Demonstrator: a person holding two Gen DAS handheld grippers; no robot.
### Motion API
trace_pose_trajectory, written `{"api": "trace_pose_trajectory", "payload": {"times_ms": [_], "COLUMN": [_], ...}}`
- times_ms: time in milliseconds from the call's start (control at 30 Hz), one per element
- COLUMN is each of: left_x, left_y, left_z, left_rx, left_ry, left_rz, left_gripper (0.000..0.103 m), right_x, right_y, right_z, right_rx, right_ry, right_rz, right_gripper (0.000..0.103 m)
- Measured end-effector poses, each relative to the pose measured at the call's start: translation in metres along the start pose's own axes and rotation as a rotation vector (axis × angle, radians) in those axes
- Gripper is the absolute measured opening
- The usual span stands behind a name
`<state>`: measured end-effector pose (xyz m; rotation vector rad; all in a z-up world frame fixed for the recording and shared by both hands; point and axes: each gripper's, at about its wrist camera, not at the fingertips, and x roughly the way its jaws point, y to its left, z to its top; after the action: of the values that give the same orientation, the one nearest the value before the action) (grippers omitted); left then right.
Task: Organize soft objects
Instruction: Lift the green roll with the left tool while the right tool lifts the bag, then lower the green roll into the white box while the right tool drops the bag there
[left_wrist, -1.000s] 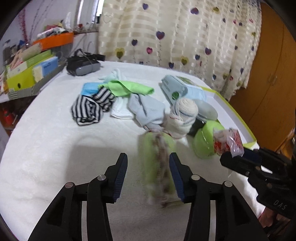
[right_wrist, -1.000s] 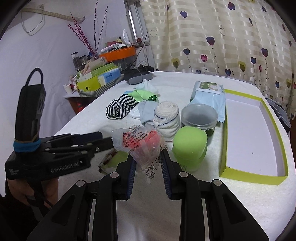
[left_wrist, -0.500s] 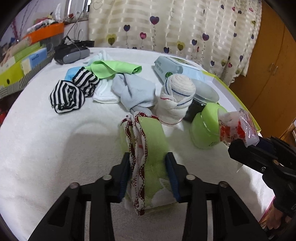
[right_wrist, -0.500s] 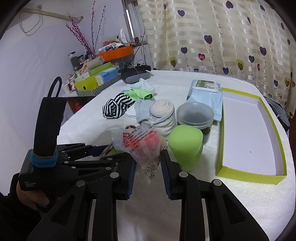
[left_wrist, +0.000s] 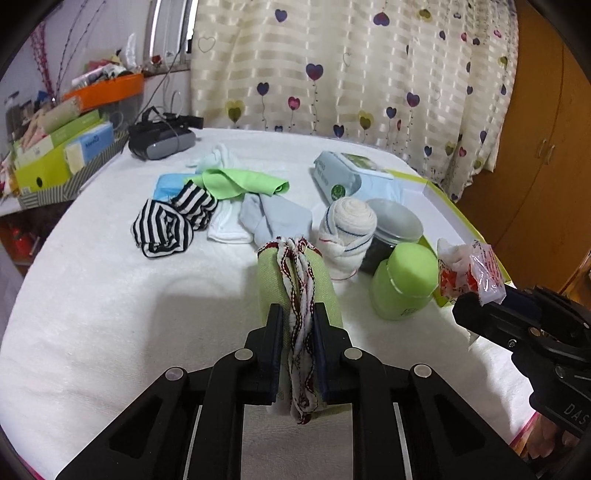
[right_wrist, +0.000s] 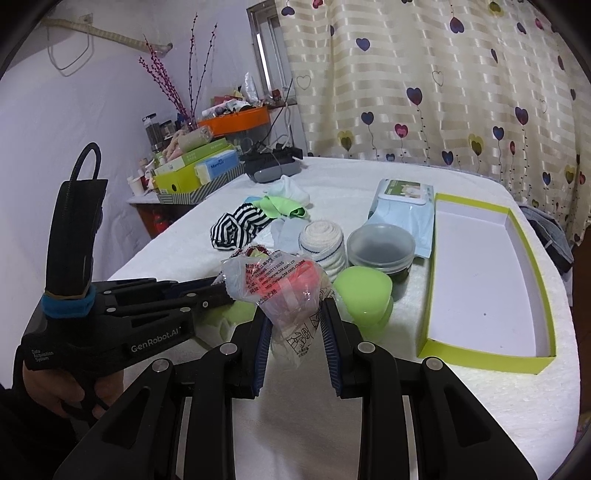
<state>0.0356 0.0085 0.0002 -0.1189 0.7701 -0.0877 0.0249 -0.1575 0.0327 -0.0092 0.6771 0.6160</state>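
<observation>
1. The left gripper (left_wrist: 297, 345) is closing, clenching the folded green cloth with red-and-white trim (left_wrist: 295, 295) above the white bedcover (left_wrist: 110, 314).
2. The right gripper (right_wrist: 295, 332) grasps a crinkly clear plastic packet (right_wrist: 280, 288).
3. Next probably comes carrying both into the shallow green-rimmed box (right_wrist: 480, 354).

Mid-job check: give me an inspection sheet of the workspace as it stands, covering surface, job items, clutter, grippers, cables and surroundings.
Surface: white fleecy cover, no spills seen.
Job's things: green folded cloth with red-and-white trim between the left jaws; striped socks, green cloth, grey sock and rolled sock in a loose pile; open lime-edged box, nothing in it.
Clutter: green jar, lidded tub, wipes pack.
Grippers: left gripper closing on the folded cloth; right gripper holds a plastic packet.
Cables: wires by the dark headset.
Surroundings: heart-print curtain, stacked boxes, wooden wardrobe.
</observation>
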Motion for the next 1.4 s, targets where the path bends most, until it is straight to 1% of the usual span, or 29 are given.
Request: {"api": "trace_pose_trajectory", "payload": {"times_ms": [300,533,733,1067,1400], "left_x": [-0.020,-0.022,-0.020,0.001,0.035], "left_y": [-0.018,-0.036,-0.056,-0.102,-0.146], "left_z": [0.015,0.028,0.041,0.058,0.069], "left_rx": [0.023,0.051,0.078,0.139,0.186], "left_ry": [-0.065,-0.093,-0.112,-0.096,-0.047], "left_rz": [-0.014,-0.040,-0.078,-0.138,-0.190], "left_gripper": [0.014,0.014,0.014,0.014,0.014], "right_x": [-0.013,-0.020,-0.028,-0.036,-0.031], "right_y": [-0.011,-0.026,-0.045,-0.096,-0.140], "right_z": [0.004,0.007,0.009,0.009,0.004], "right_rx": [0.007,0.023,0.048,0.119,0.183], "right_ry": [-0.034,-0.057,-0.077,-0.082,-0.053], "right_rz": [-0.014,-0.036,-0.067,-0.132,-0.181], "right_gripper": [0.028,0.028,0.028,0.028,0.028]}}
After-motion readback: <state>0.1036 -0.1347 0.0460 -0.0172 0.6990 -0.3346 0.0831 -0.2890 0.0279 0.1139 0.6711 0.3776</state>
